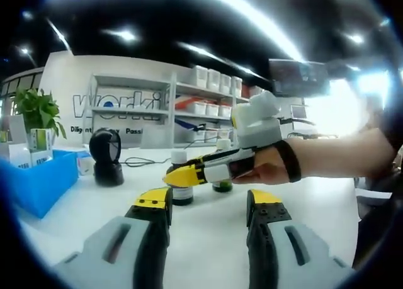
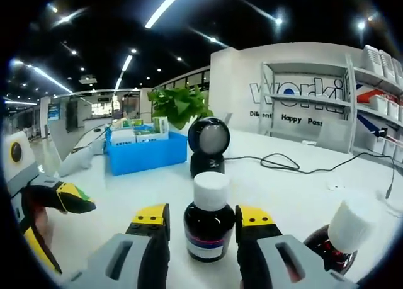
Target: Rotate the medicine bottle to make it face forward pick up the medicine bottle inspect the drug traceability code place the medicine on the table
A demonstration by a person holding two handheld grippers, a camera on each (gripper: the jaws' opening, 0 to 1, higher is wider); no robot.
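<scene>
A dark brown medicine bottle [image 2: 208,229] with a white cap and a white label stands upright on the white table [image 2: 289,194], between the jaws of my right gripper [image 2: 203,218]. The jaws flank its body, with a thin gap showing on the left side. In the left gripper view the same bottle [image 1: 182,193] stands with the right gripper [image 1: 179,174], held by a hand, reaching around it from the right. My left gripper [image 1: 208,201] hovers open over the table in front of it, holding nothing. A second bottle [image 2: 337,238] stands just to the right.
A black barcode scanner [image 2: 209,144] on a stand sits behind the bottle, with a black cable [image 2: 283,163] trailing right. A blue bin [image 2: 148,153] of boxes and a potted plant [image 2: 179,106] stand at the back left. The left gripper [image 2: 63,223] is at the left edge.
</scene>
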